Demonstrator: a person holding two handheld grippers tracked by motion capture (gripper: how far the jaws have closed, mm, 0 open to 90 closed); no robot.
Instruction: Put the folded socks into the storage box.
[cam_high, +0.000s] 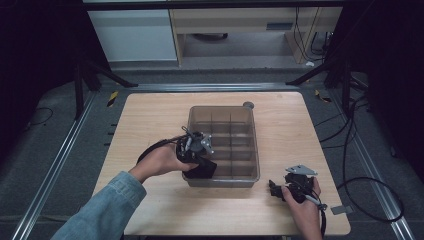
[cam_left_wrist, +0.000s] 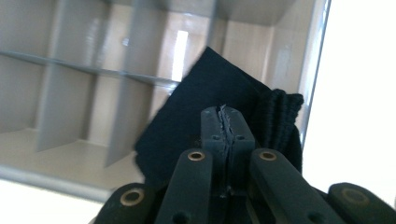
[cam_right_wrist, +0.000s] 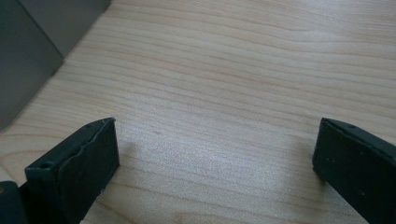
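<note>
A black sock-like cloth (cam_left_wrist: 201, 102), ribbed at one edge, hangs over the near left corner of a grey see-through divided box (cam_high: 256, 150). My left gripper (cam_left_wrist: 227, 116) is shut on this cloth, its jaws pressed together with fabric between them. From above, the left gripper (cam_high: 200, 159) points down into the box's near left compartment, and the cloth (cam_high: 204, 171) drapes below it. My right gripper (cam_high: 275, 189) rests low on the table near the box's front right corner. Its jaws (cam_right_wrist: 215, 149) stand wide open over bare wood, holding nothing.
Thin walls split the box into several compartments (cam_left_wrist: 70, 93). A small grey round object (cam_high: 248, 105) sits by the box's far right corner. The wooden table (cam_high: 150, 120) has free surface to the left, right and front. Cables (cam_high: 370, 185) trail off the right edge.
</note>
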